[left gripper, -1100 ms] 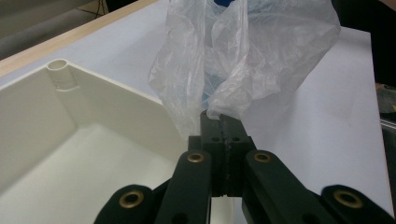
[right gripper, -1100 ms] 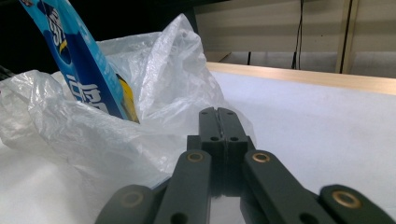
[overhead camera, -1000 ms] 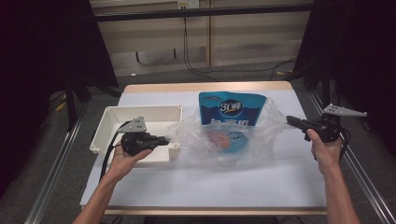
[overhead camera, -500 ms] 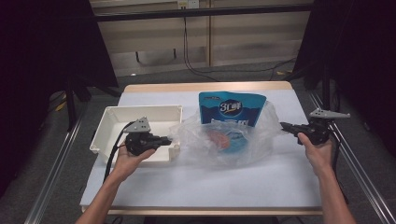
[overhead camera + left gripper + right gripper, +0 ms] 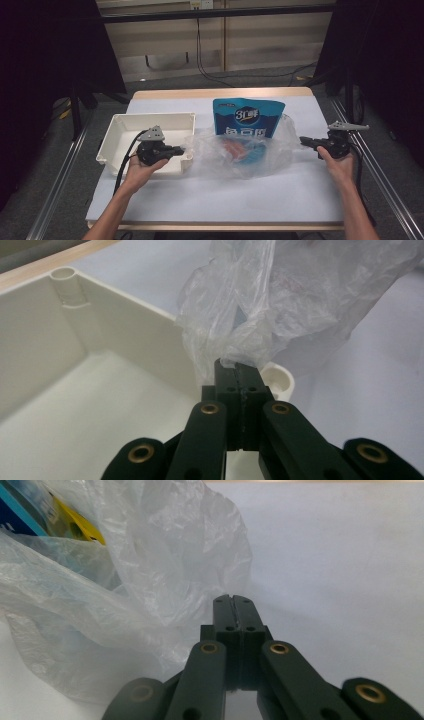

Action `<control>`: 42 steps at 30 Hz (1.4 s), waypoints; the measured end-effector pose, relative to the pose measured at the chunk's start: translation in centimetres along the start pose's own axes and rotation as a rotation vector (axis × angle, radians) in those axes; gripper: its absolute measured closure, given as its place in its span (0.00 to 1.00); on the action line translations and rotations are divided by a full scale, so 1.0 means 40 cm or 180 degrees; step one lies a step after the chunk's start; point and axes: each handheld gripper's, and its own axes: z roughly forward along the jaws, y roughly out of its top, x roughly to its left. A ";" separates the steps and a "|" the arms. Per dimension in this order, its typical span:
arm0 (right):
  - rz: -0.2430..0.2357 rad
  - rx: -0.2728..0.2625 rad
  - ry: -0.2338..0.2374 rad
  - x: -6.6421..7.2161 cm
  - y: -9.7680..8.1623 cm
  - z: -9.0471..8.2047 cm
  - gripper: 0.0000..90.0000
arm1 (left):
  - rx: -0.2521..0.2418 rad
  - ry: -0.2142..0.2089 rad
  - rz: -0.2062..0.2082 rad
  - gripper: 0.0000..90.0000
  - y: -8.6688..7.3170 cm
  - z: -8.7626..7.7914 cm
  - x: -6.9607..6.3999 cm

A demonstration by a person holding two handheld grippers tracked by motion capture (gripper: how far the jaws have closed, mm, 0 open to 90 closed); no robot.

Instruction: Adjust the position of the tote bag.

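Here, a clear plastic bag (image 5: 240, 152) holding a blue pouch (image 5: 248, 120) lies mid-table, the pouch's long axis running away from the person, bare tabletop (image 5: 210, 195) in front. The left gripper (image 5: 181, 149), over the white tray's (image 5: 115, 135) right wall, pinches the bag's edge between clenched jaws. The right gripper (image 5: 305, 141), forearm stretched forward, rests just beside the bag, jaws pressed together and empty.

Each hand-held gripper is black, the left hand-held gripper (image 5: 176, 149) and the right hand-held gripper (image 5: 306, 141) alike. Brass-coloured pivot pins sit in the linkage arms behind two flat black jaws with small screw holes. A grey three-cornered plate tops each body, and a black cable trails away. The forearms appear bare, without sleeves.
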 end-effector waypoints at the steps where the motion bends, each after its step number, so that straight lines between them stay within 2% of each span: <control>1: -0.0005 0.0027 -0.0009 -0.002 -0.002 0.004 1.00 | -0.0015 0.0011 -0.0040 1.00 -0.001 -0.002 0.000; 3: 0.0006 0.0085 -0.0032 -0.003 -0.007 0.014 1.00 | -0.0041 -0.0015 -0.0063 1.00 -0.003 0.000 0.000; 7: -0.0029 0.0167 -0.0066 -0.002 -0.011 0.026 1.00 | 0.0070 -0.0026 0.0017 1.00 -0.009 0.012 -0.005; 9: -0.0062 0.0234 -0.0116 -0.003 -0.016 0.032 1.00 | 0.0038 -0.0025 -0.0016 1.00 -0.011 0.014 -0.005; 12: -0.0014 0.0324 -0.0161 -0.012 -0.028 0.038 1.00 | 0.0057 -0.0013 -0.0049 1.00 -0.016 0.009 0.002; 16: -0.0009 0.0299 -0.0144 -0.012 -0.029 0.032 1.00 | 0.0031 -0.0016 -0.0063 1.00 -0.017 0.009 -0.002; 18: -0.0022 0.0220 -0.0045 -0.012 -0.030 0.028 1.00 | 0.0021 0.0003 -0.0076 1.00 -0.017 0.007 0.001; 22: -0.0036 0.0129 0.0104 -0.006 -0.028 0.021 0.99 | -0.0110 -0.0044 -0.0125 1.00 -0.019 -0.012 0.007; 27: -0.0069 -0.0070 0.0156 0.004 -0.014 -0.007 0.92 | -0.0219 -0.0074 -0.0173 0.96 -0.018 -0.030 0.009; 31: -0.0125 -0.0211 0.0151 0.018 0.001 -0.034 0.85 | -0.0285 -0.0004 -0.0169 0.87 -0.012 -0.046 0.011; 32: -0.0131 -0.0241 0.0156 0.021 0.003 -0.040 0.83 | -0.0314 0.0021 -0.0202 0.84 -0.012 -0.050 0.011; 37: -0.0164 -0.0297 0.0166 0.035 0.018 -0.062 0.70 | -0.0405 0.0112 -0.0232 0.74 -0.010 -0.077 0.017; 42: -0.0243 -0.0413 0.0180 0.055 0.039 -0.087 0.66 | -0.0449 0.0142 -0.0238 0.65 -0.006 -0.089 0.019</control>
